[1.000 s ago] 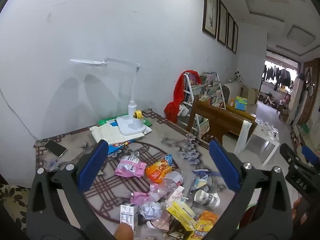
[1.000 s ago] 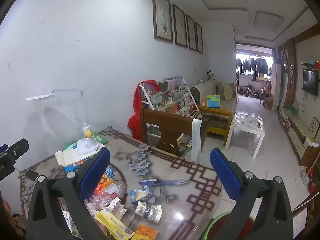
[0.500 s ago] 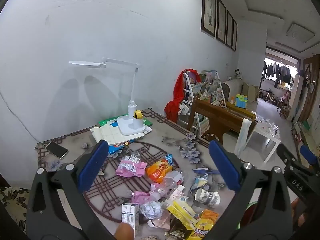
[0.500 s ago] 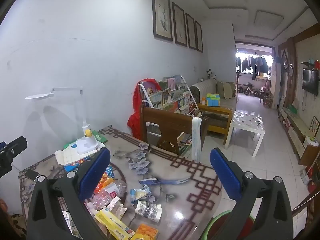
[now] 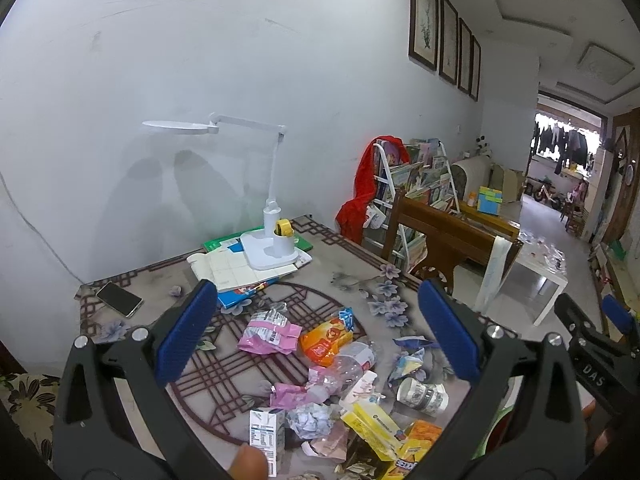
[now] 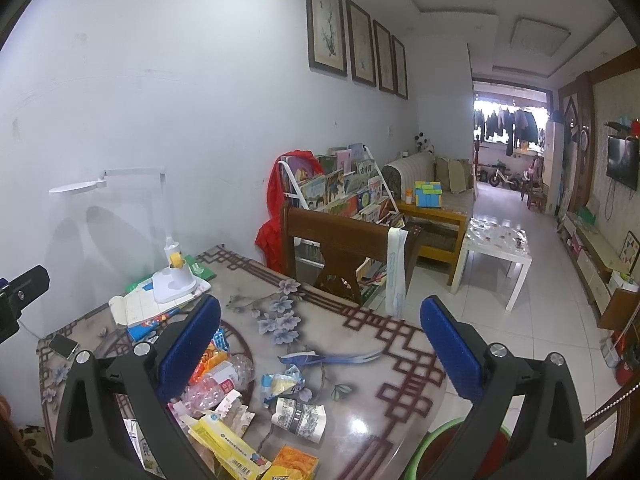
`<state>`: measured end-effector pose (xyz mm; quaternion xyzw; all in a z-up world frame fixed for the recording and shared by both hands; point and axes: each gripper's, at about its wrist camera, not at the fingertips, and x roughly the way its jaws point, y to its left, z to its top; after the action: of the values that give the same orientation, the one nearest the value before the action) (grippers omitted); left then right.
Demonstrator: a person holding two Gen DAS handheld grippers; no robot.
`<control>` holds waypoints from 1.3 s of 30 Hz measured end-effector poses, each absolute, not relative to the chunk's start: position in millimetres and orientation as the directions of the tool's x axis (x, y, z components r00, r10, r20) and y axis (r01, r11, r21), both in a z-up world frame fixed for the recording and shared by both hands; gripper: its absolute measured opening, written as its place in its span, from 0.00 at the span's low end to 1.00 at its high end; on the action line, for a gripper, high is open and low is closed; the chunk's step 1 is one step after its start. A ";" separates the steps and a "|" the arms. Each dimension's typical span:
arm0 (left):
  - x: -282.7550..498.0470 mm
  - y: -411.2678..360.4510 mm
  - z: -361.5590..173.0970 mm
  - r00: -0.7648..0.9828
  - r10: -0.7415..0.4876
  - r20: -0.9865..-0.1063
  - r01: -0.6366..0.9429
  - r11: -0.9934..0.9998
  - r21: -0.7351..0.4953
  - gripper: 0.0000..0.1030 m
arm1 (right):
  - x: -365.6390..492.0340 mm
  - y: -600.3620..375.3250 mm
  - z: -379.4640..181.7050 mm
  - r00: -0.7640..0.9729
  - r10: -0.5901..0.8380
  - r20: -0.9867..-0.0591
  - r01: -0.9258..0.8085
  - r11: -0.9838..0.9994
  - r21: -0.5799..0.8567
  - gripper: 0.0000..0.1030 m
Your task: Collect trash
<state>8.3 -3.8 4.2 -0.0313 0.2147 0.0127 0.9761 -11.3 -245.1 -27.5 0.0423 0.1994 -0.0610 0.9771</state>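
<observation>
Trash lies heaped on the patterned table (image 5: 168, 280): a pink wrapper (image 5: 269, 333), an orange packet (image 5: 325, 340), a clear plastic bottle (image 5: 347, 364), a crushed paper cup (image 5: 423, 394), a small milk carton (image 5: 266, 432), crumpled paper (image 5: 310, 420) and a yellow box (image 5: 370, 422). My left gripper (image 5: 318, 338) is open and empty above the heap. My right gripper (image 6: 320, 354) is open and empty, above the cup (image 6: 298, 416), the bottle (image 6: 218, 380) and the yellow box (image 6: 228, 446). A green bin rim (image 6: 444, 436) shows at the table's near right.
A white desk lamp (image 5: 269, 236) stands on books at the back of the table. A phone (image 5: 119, 299) lies at the far left. A wooden chair (image 6: 344, 256) stands beyond the table, with a book rack (image 6: 340, 188) behind it.
Both views have shifted only slightly. Both grippers stay open and empty above the trash.
</observation>
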 end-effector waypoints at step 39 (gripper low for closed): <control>7.0 -2.5 5.2 0.909 0.038 -0.415 -0.059 0.998 -0.038 0.96 | -9.2 -244.6 -30.4 0.910 -0.104 -0.402 0.138 0.989 0.057 0.94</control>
<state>7.0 -2.5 5.2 -0.0247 0.2117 0.0248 0.9767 -9.2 -244.6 -30.4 0.0423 0.2033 -0.0619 0.9762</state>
